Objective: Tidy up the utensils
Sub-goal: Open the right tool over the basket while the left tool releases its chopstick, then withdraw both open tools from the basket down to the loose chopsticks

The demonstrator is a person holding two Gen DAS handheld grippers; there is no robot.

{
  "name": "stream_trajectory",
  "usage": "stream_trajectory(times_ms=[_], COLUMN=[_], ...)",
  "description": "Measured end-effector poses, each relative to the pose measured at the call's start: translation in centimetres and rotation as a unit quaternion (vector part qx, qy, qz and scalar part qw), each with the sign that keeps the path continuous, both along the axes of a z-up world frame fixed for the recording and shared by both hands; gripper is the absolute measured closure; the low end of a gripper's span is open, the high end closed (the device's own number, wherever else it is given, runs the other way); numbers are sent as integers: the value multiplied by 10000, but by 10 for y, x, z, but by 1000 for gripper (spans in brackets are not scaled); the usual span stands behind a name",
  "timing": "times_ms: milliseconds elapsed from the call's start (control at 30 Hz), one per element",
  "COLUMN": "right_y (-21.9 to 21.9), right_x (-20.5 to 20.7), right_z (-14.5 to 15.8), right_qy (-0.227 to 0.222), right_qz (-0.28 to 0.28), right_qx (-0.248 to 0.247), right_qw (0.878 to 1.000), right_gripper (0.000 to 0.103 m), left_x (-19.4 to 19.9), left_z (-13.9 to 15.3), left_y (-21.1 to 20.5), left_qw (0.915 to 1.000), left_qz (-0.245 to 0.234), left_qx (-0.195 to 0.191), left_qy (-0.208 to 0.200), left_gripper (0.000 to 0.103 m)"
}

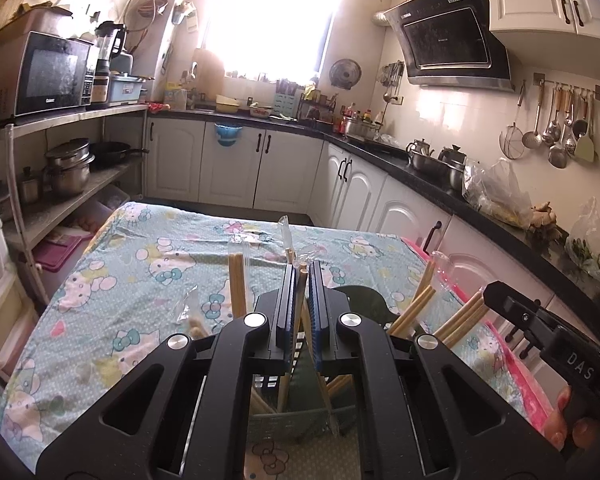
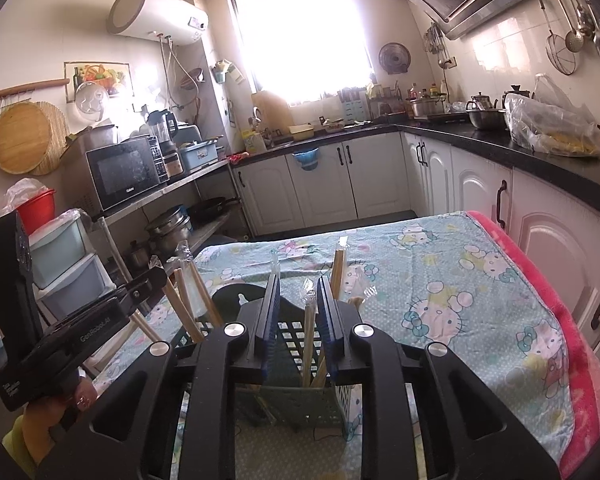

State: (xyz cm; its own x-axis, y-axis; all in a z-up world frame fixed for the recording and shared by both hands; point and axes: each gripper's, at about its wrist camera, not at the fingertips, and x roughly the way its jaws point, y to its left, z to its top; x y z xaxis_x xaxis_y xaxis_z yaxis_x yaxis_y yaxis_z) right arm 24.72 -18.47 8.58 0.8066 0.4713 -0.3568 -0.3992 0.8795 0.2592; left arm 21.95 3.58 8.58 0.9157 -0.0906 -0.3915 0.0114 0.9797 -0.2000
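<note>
Chopsticks (image 2: 310, 336) of pale wood, some in clear wrappers, standing in slotted green plastic basket (image 2: 296, 400) on worktop under cartoon-print cloth (image 2: 452, 280). Left view: left tongs (image 1: 302, 280) clamped on one wrapped chopstick (image 1: 299, 308) above basket. Right view alone: right tongs (image 2: 299, 292) slightly apart, a wrapped stick between them, unpressed.
</note>
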Motion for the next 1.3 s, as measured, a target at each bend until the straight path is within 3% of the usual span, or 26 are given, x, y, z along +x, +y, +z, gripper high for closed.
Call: stream_trajectory(times_ms=[133,633,1300], right_y=[-2,-11,-25], right_x=[-6,-29,-55], right_z=[0,-6,-26], right_qy=[9,-4,110], right_qz=[-6,-23,12], right_qx=[-19,-267,-544], right_qw=[10000,9996,9985], right_gripper=[73,59,49], left_x=[-2,-21,-66], left_z=[-1,-6,-10], left_y=[1,2,-4], left_qw=[10000,9995,9987], left_qz=[-10,-115,-362], left_qx=[-3,-121,-111], left_qy=[70,270,338], left_gripper=[98,70,17])
